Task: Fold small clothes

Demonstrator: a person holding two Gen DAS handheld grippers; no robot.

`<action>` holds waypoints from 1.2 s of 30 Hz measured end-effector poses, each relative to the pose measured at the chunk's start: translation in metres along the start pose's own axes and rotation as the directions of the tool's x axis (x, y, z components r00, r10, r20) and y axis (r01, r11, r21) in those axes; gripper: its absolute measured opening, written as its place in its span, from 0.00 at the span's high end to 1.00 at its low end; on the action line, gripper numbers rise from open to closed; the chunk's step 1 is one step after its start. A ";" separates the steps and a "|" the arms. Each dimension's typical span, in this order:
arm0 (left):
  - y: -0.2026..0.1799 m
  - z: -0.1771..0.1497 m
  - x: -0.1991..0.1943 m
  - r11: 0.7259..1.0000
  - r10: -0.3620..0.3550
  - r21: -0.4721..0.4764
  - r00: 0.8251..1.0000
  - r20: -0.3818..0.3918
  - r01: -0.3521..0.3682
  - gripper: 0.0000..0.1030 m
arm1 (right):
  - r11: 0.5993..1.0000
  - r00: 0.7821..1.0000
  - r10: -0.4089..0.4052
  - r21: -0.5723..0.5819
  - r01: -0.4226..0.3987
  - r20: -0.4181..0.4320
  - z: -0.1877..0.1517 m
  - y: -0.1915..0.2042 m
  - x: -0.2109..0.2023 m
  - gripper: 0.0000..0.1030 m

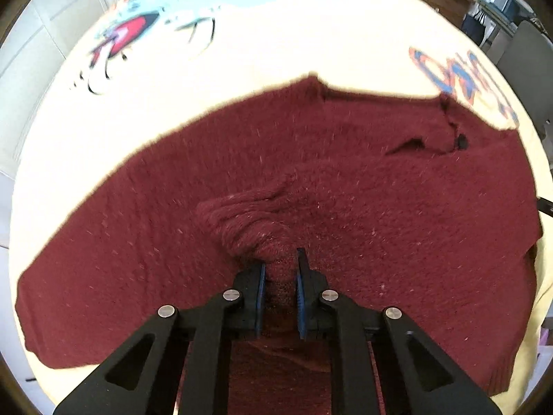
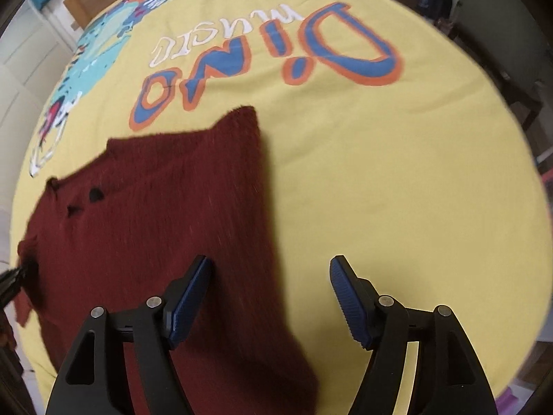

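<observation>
Maroon knit, the sweater (image 1: 345, 180) lies spread on a yellow printed sheet (image 2: 380, 173). The left gripper (image 1: 280, 276) is clamped on a bunched ridge near its middle. The right gripper (image 2: 271, 297) hangs with jaws apart over the sweater's edge, nothing between the pads.

Risk: a pinch on only the top layer would drag the knit into a lump instead of a fold.

Only the left view shows the pinch; only the right view shows the sleeve edge and the sheet's lettering.
</observation>
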State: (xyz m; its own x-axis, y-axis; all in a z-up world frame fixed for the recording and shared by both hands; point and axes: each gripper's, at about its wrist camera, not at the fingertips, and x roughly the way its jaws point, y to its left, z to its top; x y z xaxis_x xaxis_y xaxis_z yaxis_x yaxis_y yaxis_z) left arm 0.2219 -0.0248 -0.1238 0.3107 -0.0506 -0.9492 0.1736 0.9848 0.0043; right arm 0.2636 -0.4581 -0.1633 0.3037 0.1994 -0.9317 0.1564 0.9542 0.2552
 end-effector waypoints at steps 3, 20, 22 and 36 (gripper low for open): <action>0.002 0.002 -0.017 1.000 -0.003 -0.006 0.999 0.038 0.004 0.88 | 0.999 0.997 0.049 0.005 -0.049 -0.057 0.005 0.004 0.019 0.53; 0.011 0.003 0.023 0.997 0.075 0.001 0.997 -0.012 -0.075 0.86 | 0.997 0.998 -0.061 -0.049 0.063 0.028 -0.008 0.020 0.013 0.71; 0.016 0.000 0.024 0.998 0.066 -0.020 0.998 0.001 -0.066 0.80 | 0.995 0.997 -0.075 -0.064 0.077 0.034 -0.008 0.023 0.005 0.65; -0.019 0.022 -0.040 1.000 0.016 0.024 0.990 0.144 -0.020 0.01 | 0.959 0.981 -0.022 -0.274 0.074 0.191 -0.016 0.150 -0.036 0.06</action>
State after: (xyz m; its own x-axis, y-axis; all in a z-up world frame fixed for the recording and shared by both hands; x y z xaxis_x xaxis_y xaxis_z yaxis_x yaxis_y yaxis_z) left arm 0.2267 -0.0447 -0.0785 0.4444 -0.0578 -0.8940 0.1896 0.9814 0.0308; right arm 0.2612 -0.3181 -0.0960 0.4741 0.1324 -0.8705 -0.0852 0.9909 0.1043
